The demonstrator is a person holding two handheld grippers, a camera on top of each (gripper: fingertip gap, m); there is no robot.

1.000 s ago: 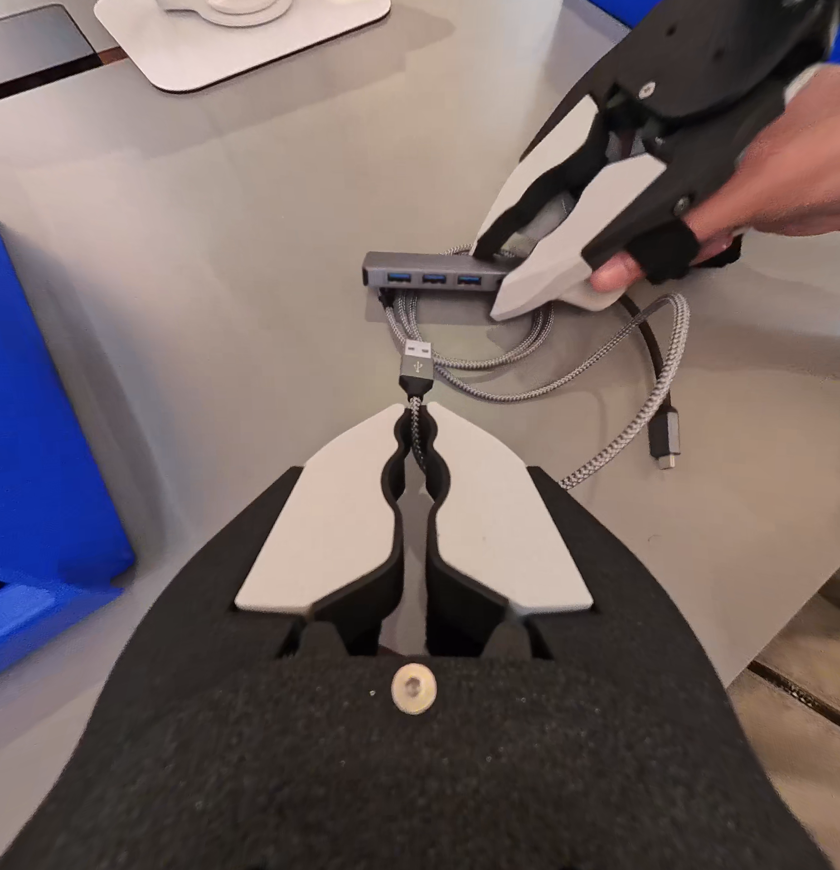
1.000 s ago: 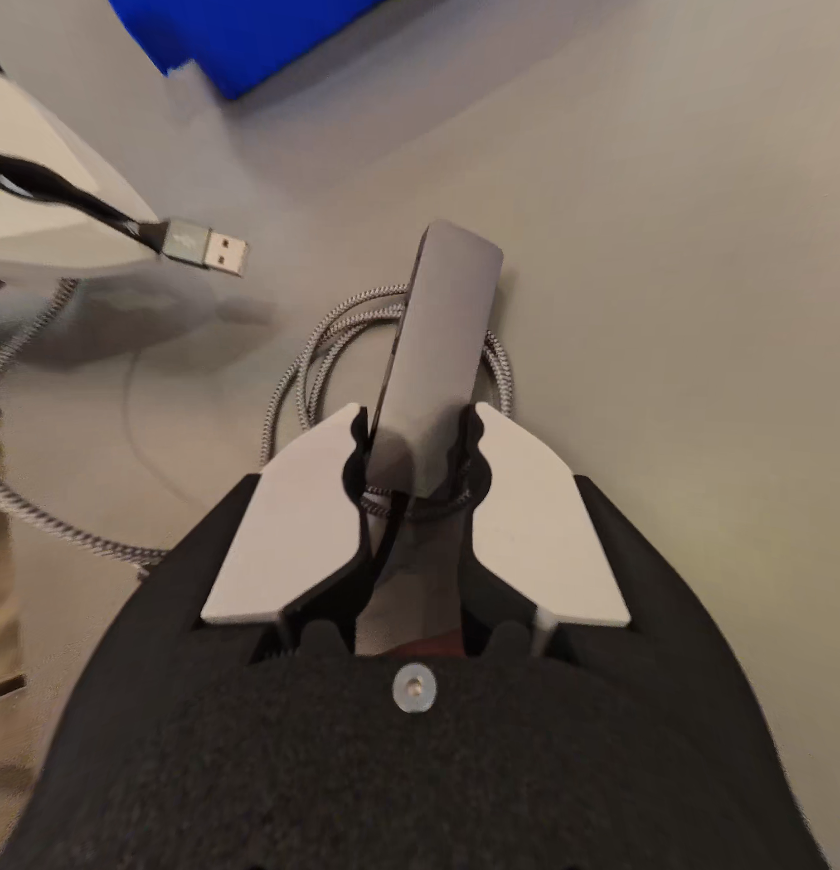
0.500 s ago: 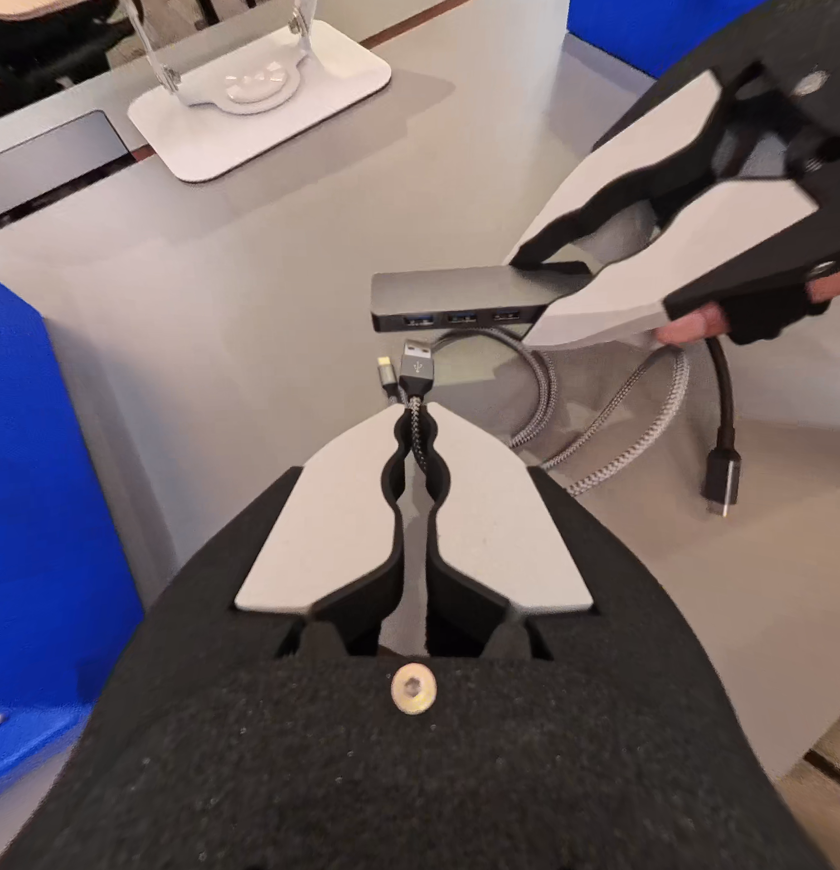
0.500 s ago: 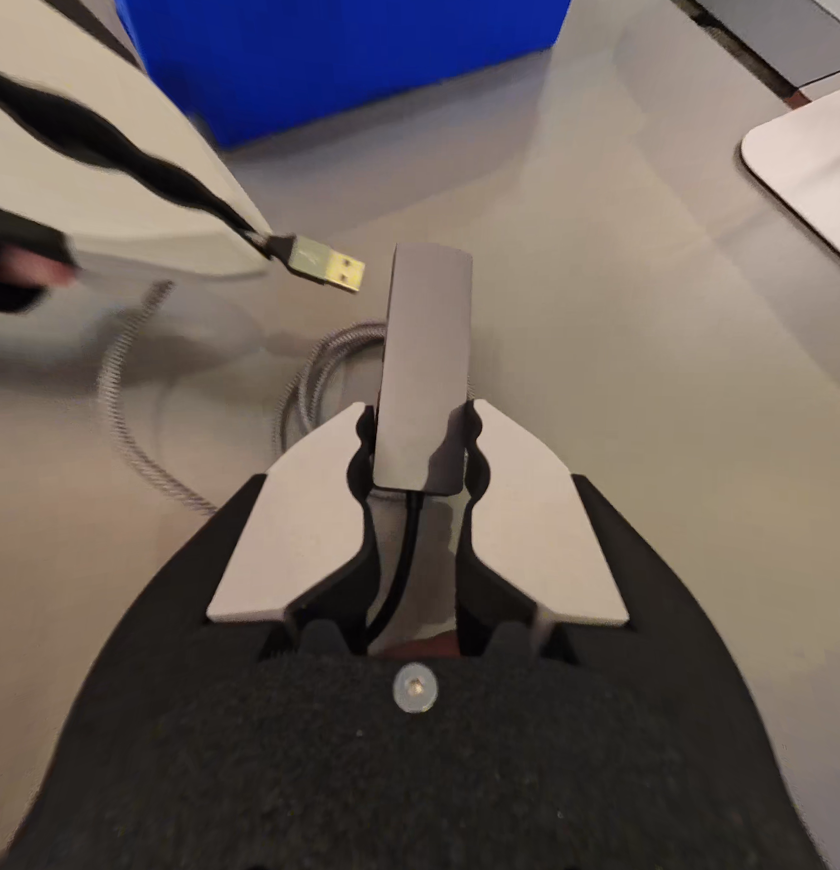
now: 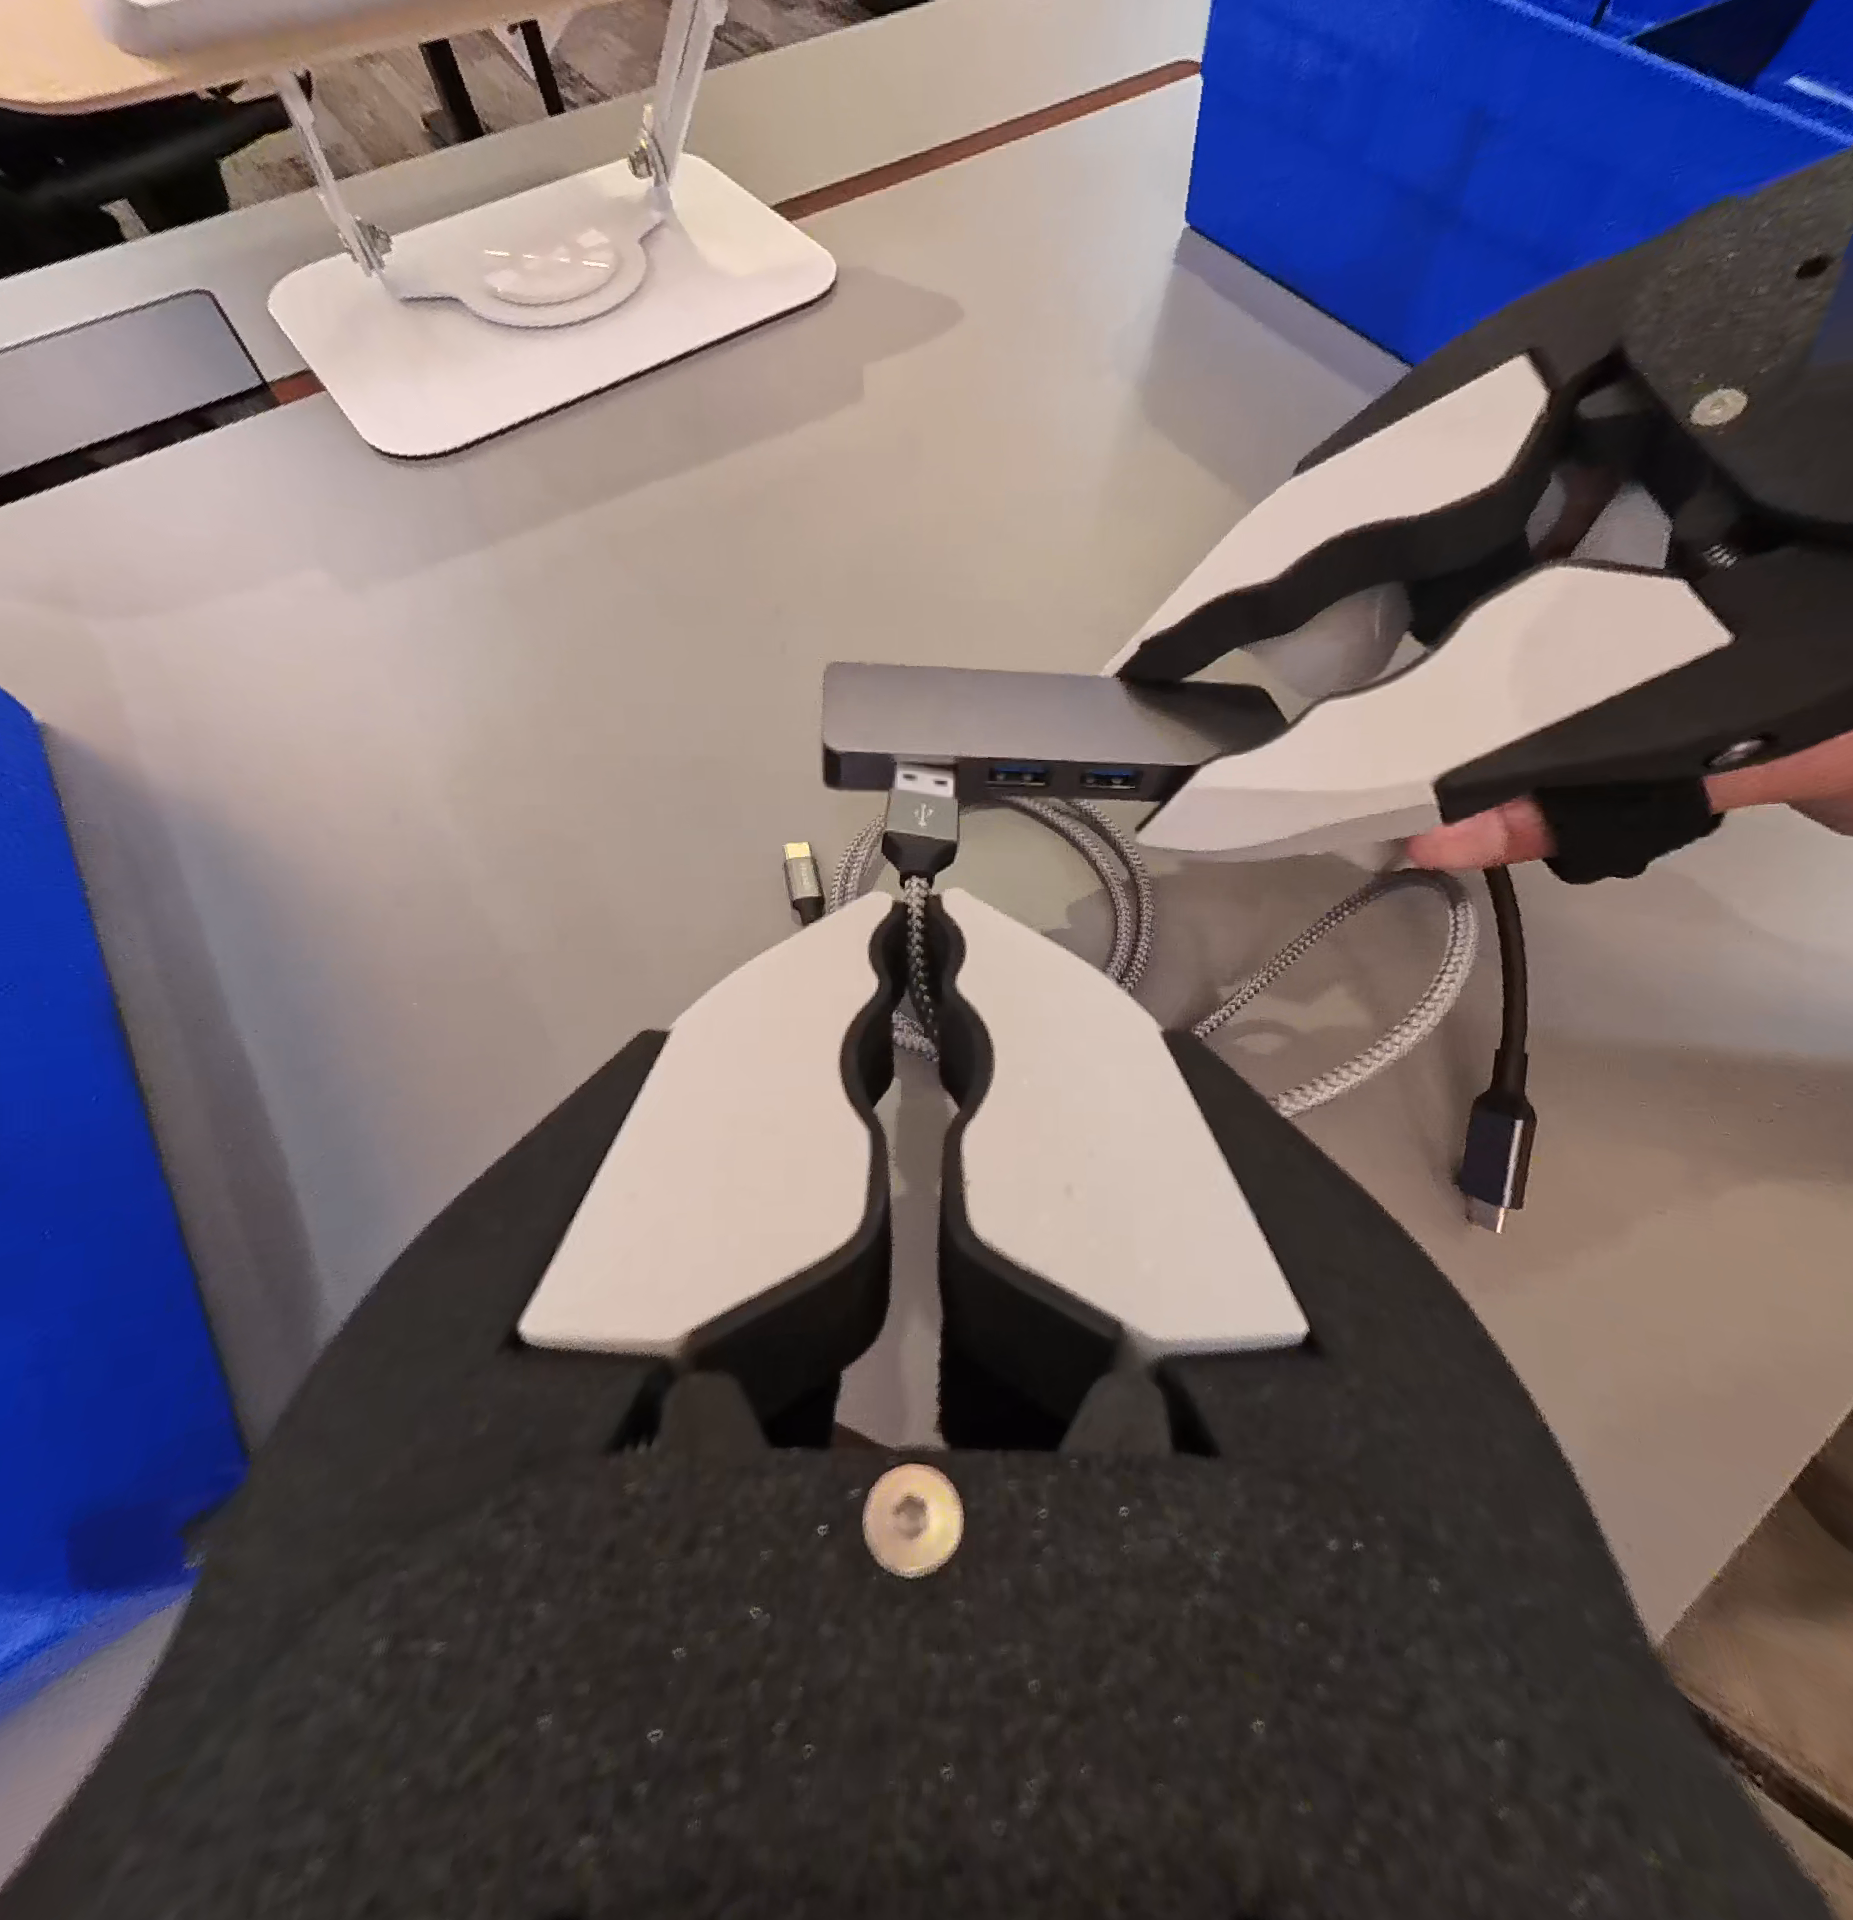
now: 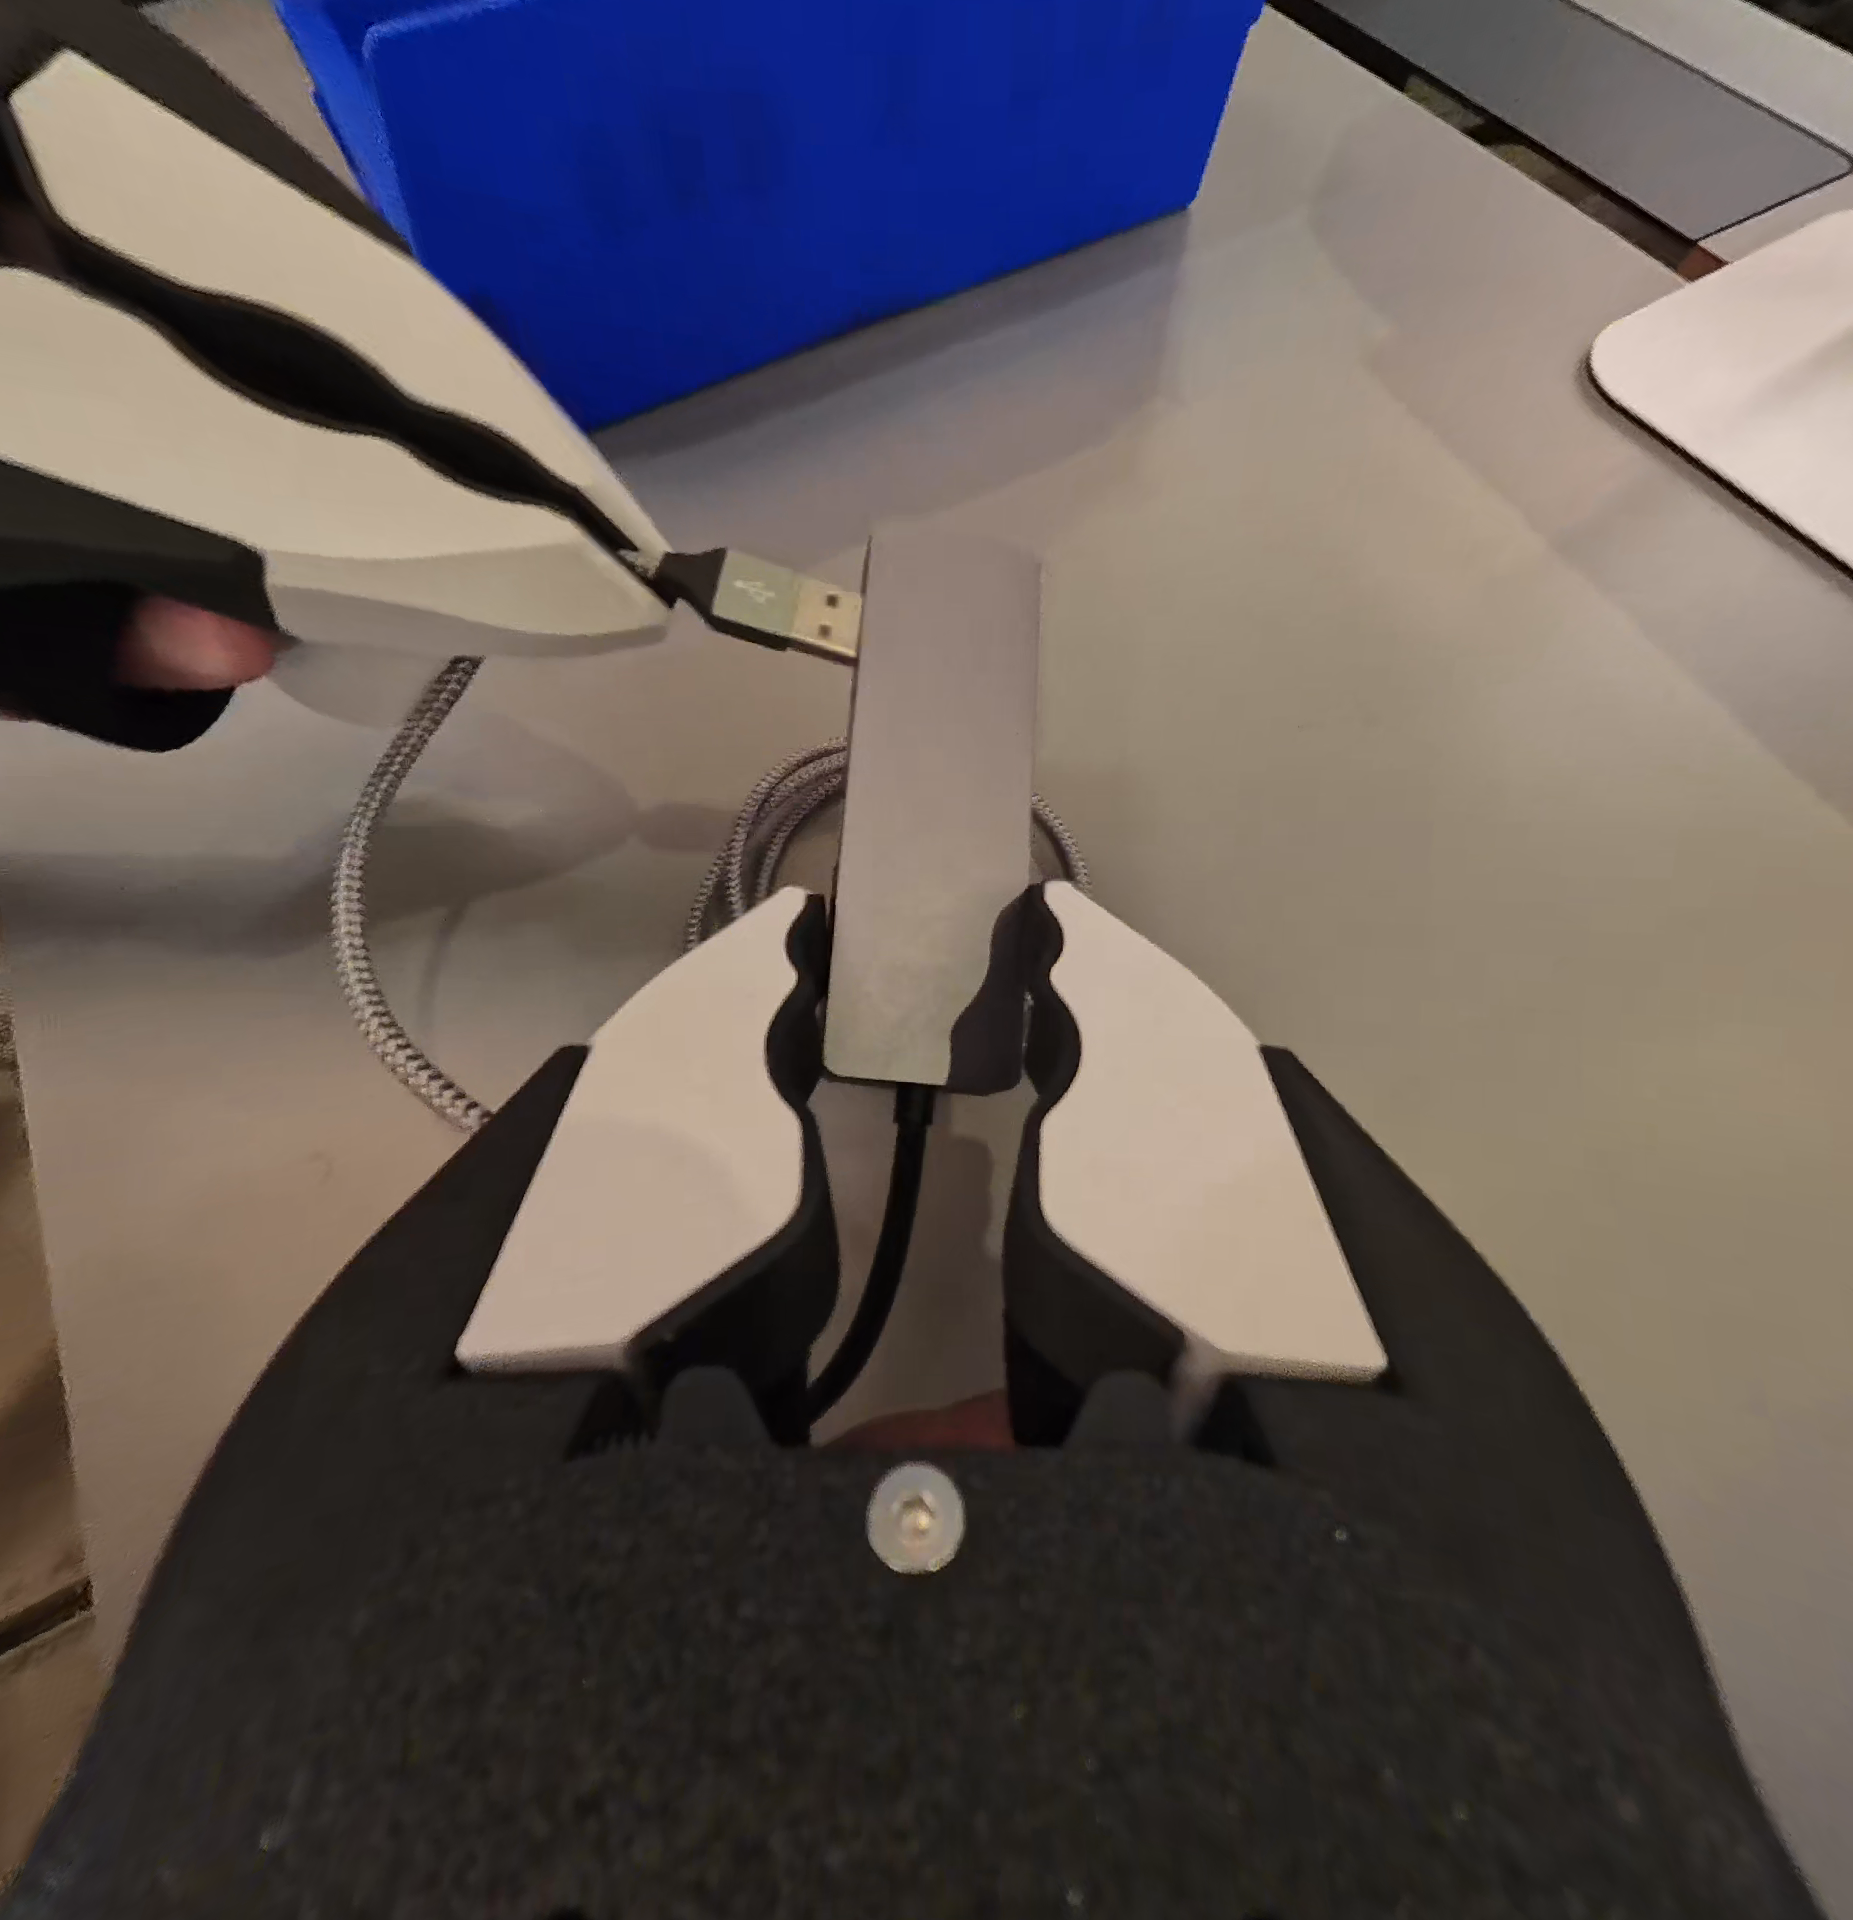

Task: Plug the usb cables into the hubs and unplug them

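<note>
The left gripper (image 5: 917, 894) pinched the braided cable behind its USB-A plug (image 5: 924, 805), which met the hub's (image 5: 989, 710) end port. The right gripper (image 6: 922, 977) clamped the hub; insertion likely needed a straight, squared push.

An office or lab workspace, by the look of it: a smooth grey desk (image 5: 486, 644) with a recessed dark panel (image 5: 101, 364) set flush into its top, a white monitor-style stand (image 5: 548, 291) resting on a flat base, blue plastic bins (image 6: 797, 187) at the edges, and chair legs (image 5: 486, 73) visible beyond the desk.
</note>
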